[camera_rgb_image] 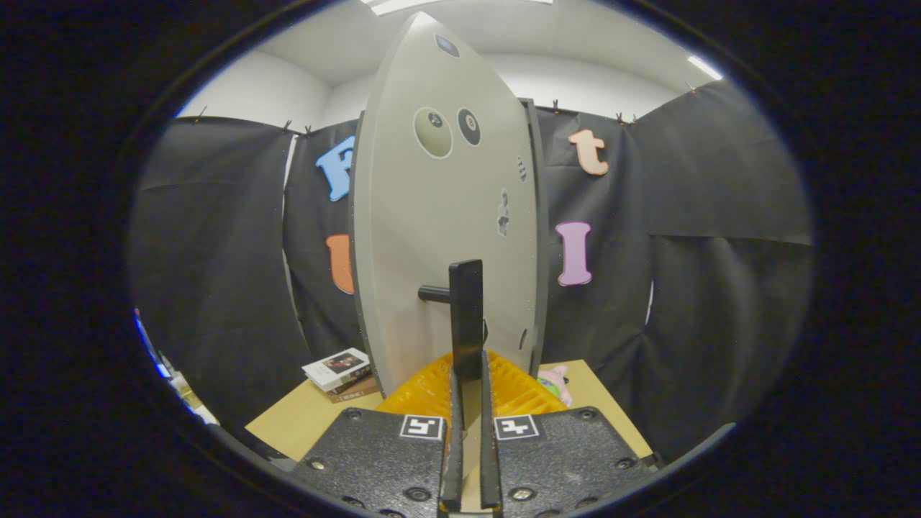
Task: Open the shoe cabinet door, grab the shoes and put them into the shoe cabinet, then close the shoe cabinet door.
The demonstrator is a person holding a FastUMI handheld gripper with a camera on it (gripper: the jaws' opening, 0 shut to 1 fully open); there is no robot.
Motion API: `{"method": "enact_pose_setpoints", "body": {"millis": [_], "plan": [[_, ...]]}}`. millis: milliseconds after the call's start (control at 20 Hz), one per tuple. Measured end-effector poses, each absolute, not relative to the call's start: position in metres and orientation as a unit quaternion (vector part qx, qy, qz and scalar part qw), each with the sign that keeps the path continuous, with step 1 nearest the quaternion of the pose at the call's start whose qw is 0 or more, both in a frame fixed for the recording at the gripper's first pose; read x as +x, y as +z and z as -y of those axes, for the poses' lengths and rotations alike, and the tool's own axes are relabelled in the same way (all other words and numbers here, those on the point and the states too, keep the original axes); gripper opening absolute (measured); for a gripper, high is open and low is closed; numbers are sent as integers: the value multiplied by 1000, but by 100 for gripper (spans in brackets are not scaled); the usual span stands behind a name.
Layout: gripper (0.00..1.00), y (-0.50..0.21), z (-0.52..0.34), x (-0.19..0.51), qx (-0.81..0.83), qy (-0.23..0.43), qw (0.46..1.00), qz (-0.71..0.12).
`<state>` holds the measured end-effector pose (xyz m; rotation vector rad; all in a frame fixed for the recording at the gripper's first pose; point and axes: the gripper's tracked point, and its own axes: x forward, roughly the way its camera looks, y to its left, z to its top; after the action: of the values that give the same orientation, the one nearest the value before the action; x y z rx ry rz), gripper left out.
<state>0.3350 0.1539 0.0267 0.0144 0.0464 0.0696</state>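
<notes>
Jaws look nearly together, pinched on the dark bar handle (466, 320) of the shoe cabinet door (446, 237) — both fingers (452, 439) sit right against the bar's sides, so the gripper (468, 432) has it clamped. That handle stands upright, long axis vertical, held off the door by a short round post on its left. The door itself is a tall pale grey panel running top to bottom, seen close up and turned a bit so its left edge shows; a couple of round billiard-ball stickers (446, 129) sit near its top.

Down below, a tan wooden table (302, 424) carries everything. An orange-yellow ribbed thing (518, 392) — can't tell exactly what it is — sits just behind the fingers at the door's foot. A small stack of books (338, 373) lies toward the table's left corner, and a pink plush toy (557, 381) is near its far right edge.

Room-wise: black cloth walls around the booth, white walls and ceiling above with strip lights.
</notes>
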Motion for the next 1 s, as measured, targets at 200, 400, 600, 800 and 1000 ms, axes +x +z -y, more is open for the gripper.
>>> {"method": "enact_pose_setpoints", "body": {"millis": [200,400,600,800,1000], "plan": [[7,26,-141,331,19,25,999,-27],[4,27,-117,334,19,-4,999,-28],[4,25,-120,330,38,26,998,-41],[4,27,-118,335,42,48,997,-34],[4,27,-114,335,22,55,998,-28]]}}
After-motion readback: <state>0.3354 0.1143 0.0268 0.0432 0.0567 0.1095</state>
